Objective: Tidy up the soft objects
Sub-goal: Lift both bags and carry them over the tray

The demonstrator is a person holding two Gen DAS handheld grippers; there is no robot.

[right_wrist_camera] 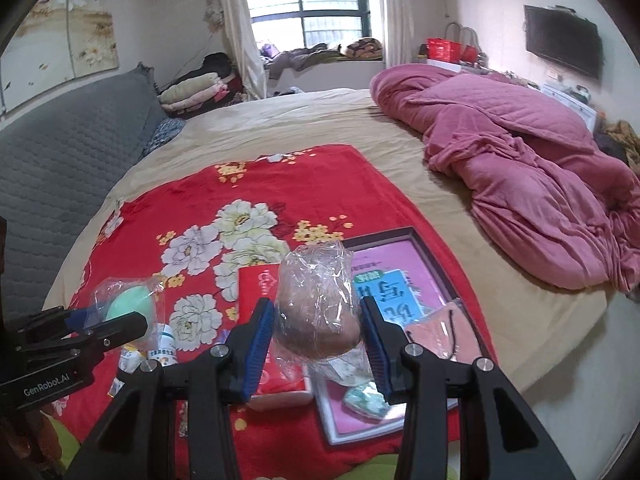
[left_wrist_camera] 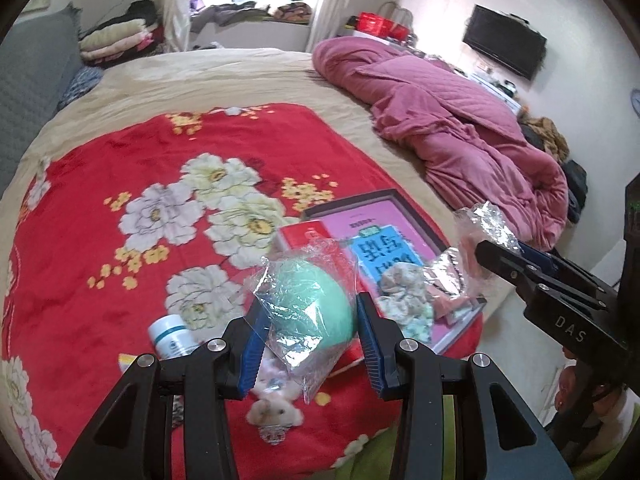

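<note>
My left gripper (left_wrist_camera: 310,340) is shut on a mint-green sponge egg in a clear plastic bag (left_wrist_camera: 316,308), held above the red floral blanket (left_wrist_camera: 120,220). It also shows in the right wrist view (right_wrist_camera: 130,308). My right gripper (right_wrist_camera: 318,338) is shut on a tan sponge in a clear bag (right_wrist_camera: 320,312), held above the box tray (right_wrist_camera: 436,256). That bag also shows in the left wrist view (left_wrist_camera: 476,232). In the tray lie a floral scrunchie (left_wrist_camera: 404,300) and a pink cloth (right_wrist_camera: 444,332). A small plush toy (left_wrist_camera: 274,408) lies under my left gripper.
A red booklet (right_wrist_camera: 260,292) lies left of the tray, which holds a pink and blue book (right_wrist_camera: 394,292). A white jar (left_wrist_camera: 170,336) lies on the blanket. A crumpled pink quilt (left_wrist_camera: 460,128) covers the bed's right side. A grey headboard (right_wrist_camera: 60,168) stands at the left.
</note>
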